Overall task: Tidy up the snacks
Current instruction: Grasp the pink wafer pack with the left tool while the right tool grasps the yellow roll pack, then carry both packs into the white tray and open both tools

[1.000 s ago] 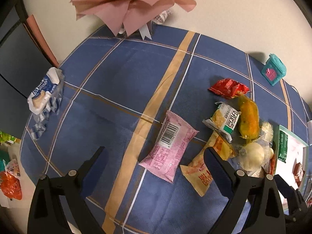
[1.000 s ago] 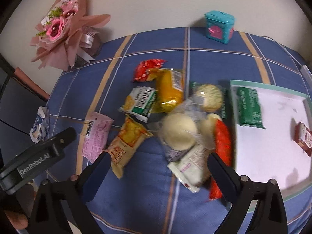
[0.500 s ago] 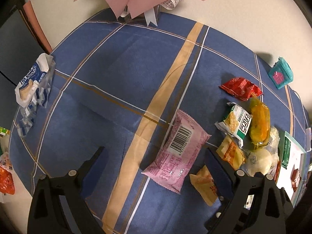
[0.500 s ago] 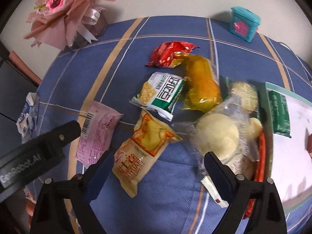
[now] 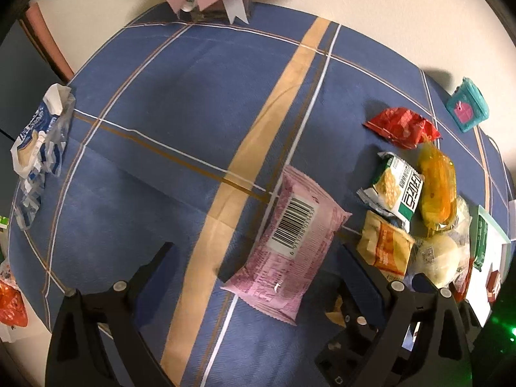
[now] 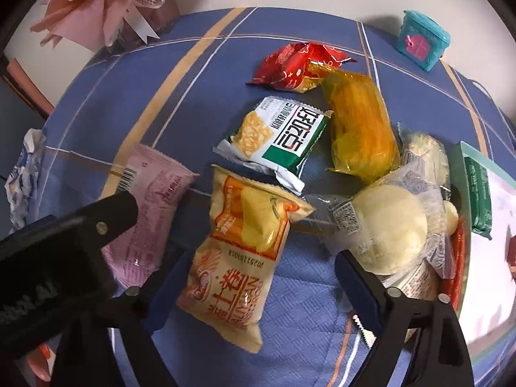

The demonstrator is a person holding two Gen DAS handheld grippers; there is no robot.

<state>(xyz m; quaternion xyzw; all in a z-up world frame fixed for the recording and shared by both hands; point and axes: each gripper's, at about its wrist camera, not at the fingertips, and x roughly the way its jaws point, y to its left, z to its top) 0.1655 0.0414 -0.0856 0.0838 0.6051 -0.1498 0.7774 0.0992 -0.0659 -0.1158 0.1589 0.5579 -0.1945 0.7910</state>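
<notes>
Your right gripper (image 6: 258, 261) is spread wide around the yellow-orange snack bag (image 6: 243, 254) lying on the blue cloth (image 6: 300, 290), not pinching yet. Your left gripper (image 5: 254, 258) is just as open over the pink packet (image 5: 287, 242), barcode side up. Looks like early days: only a green bar (image 6: 480, 200) and a brown one lie in the tray (image 6: 493, 338), and the pile still waits. Readable stuff: "2025110" printed on the yellow bag, some Chinese characters, plus Korean lettering on the green-and-white cracker pack (image 6: 280, 135).
</notes>
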